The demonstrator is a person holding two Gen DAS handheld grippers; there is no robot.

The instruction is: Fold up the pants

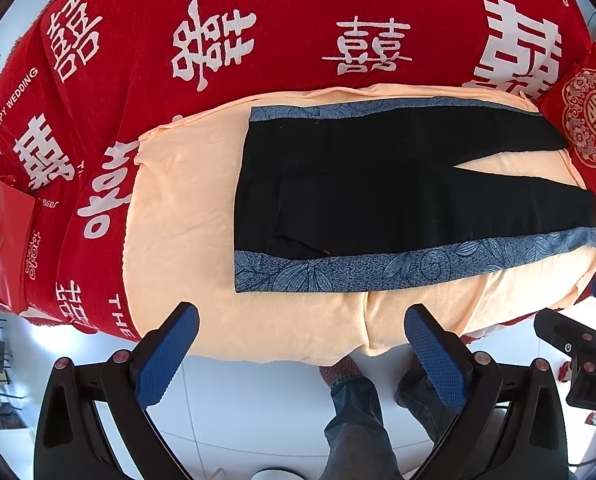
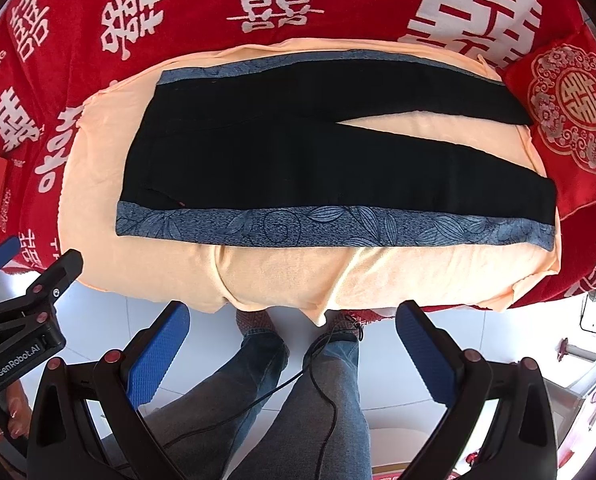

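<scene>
Black pants point(image 1: 377, 196) with blue leaf-patterned side stripes lie flat on a peach cloth point(image 1: 186, 208), waistband to the left and the two legs spread apart to the right. They also show in the right wrist view point(image 2: 298, 152) on the same peach cloth point(image 2: 282, 276). My left gripper point(image 1: 301, 320) is open and empty, held off the near edge of the cloth, below the pants' waist end. My right gripper point(image 2: 294, 318) is open and empty, held over the floor in front of the cloth's near edge.
A red blanket point(image 1: 258, 20) with white characters covers the surface under the cloth. A red embroidered cushion point(image 2: 569, 120) lies at the right by the leg ends. The person's legs point(image 2: 298, 392) and a thin black cable are over the white tiled floor below.
</scene>
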